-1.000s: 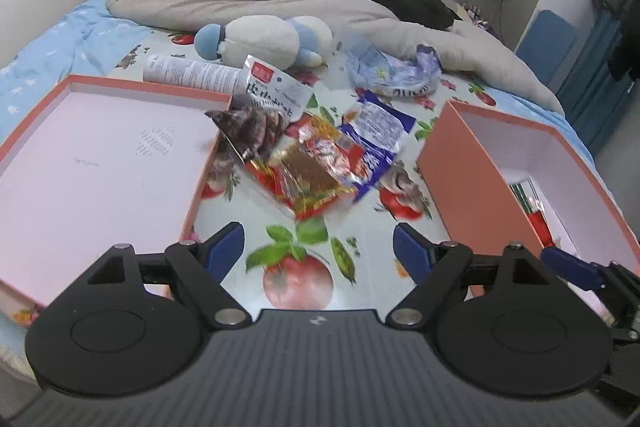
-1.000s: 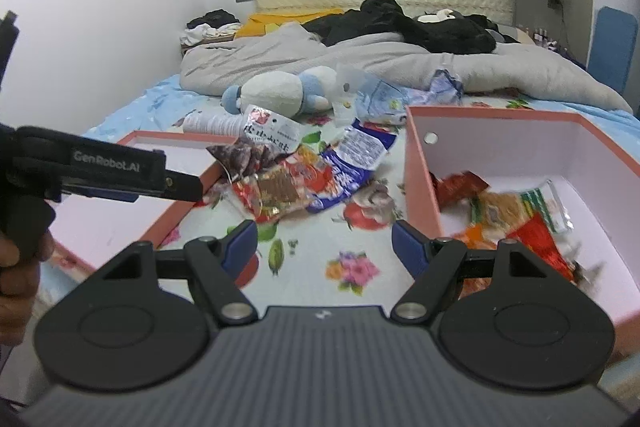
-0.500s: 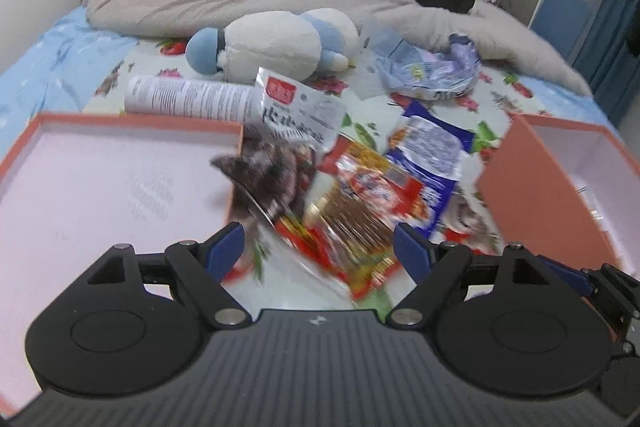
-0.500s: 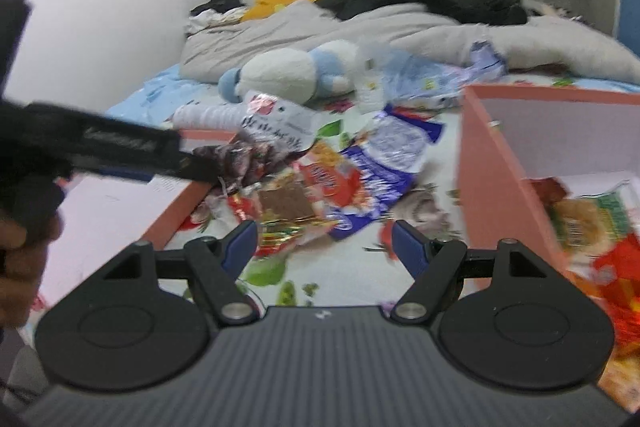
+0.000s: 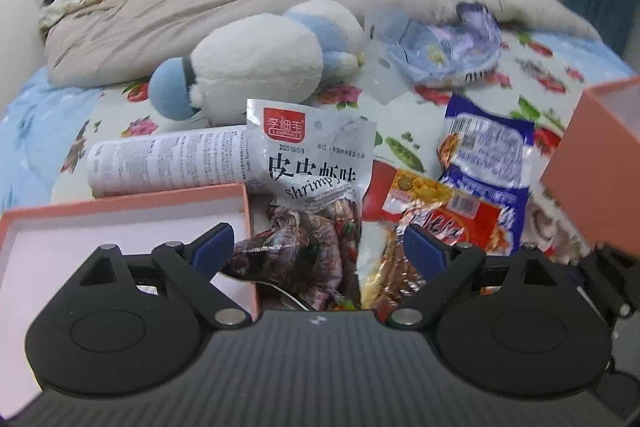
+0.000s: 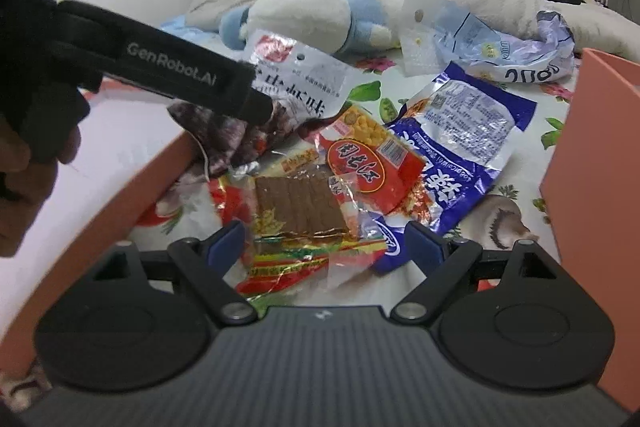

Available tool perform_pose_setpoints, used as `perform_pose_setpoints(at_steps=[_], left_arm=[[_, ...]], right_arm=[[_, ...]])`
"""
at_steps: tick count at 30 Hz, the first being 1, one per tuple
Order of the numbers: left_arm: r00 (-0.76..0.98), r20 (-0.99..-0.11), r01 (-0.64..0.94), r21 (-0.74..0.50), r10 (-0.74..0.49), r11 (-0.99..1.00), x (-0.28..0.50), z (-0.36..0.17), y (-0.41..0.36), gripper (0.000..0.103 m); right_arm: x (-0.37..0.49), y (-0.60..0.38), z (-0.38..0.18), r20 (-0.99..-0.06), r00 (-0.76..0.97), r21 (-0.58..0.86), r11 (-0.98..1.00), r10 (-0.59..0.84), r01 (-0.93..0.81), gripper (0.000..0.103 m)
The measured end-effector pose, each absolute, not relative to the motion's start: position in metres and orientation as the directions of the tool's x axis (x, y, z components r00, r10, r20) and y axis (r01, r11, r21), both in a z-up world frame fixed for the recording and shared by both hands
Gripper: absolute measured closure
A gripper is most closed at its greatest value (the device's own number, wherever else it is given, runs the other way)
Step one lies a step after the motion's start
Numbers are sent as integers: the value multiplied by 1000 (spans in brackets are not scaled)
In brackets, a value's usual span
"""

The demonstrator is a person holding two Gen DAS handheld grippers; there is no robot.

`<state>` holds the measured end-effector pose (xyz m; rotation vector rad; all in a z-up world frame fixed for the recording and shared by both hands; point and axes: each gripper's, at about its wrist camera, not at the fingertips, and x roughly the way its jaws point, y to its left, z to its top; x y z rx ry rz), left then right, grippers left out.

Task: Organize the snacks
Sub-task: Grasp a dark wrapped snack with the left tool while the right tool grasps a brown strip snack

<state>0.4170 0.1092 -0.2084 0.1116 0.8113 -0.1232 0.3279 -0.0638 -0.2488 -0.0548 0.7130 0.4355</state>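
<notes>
Left wrist view: the left gripper [image 5: 318,247] is spread wide around the shrimp snack bag [image 5: 310,187], which lies just right of the pink tray [image 5: 120,203]; contact is probably not yet made.

Right wrist view: the right gripper [image 6: 324,241] is wide, empty, over the crinkled jerky packet [image 6: 300,211]. Several packets remain unsorted.

Glossy plastic shrimp packet [image 5: 312,163] — fuzzy plush toy [image 5: 260,63]

Snack pile [image 5: 320,227] between pink boxes [image 5: 128,215]
</notes>
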Motion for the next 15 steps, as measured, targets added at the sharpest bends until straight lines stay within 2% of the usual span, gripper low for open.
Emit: perform_pose_setpoints(at_steps=[3,6,8,9,11,12,15], left_arm=[[680,-733,171,113,-34,979,422,-220,106,9],[664,-747,167,115,-25,979,428,-230,109,11],[661,-750,173,119,-26,978,429,-234,110,17],[661,-750,176,138,-13,975,429,-235,109,23],[660,-752,183,154,-5,971,427,-236,108,27],[658,-753,184,157,-3,970,427,-236,108,31],[666,-746,183,187,18,965,422,-235,105,36]], right_arm=[[332,-55,-254,-652,666,70,904,362,-422,15],[335,-46,-257,-668,654,33,892,355,-451,15],[337,-45,-257,-666,651,37,889,363,-456,16],[337,-44,-257,-668,651,36,889,361,-457,16],[336,-43,-257,-671,641,46,884,373,-466,20],[335,-42,-256,-673,636,50,881,378,-471,27],[331,-39,-252,-673,634,29,870,381,-492,36]])
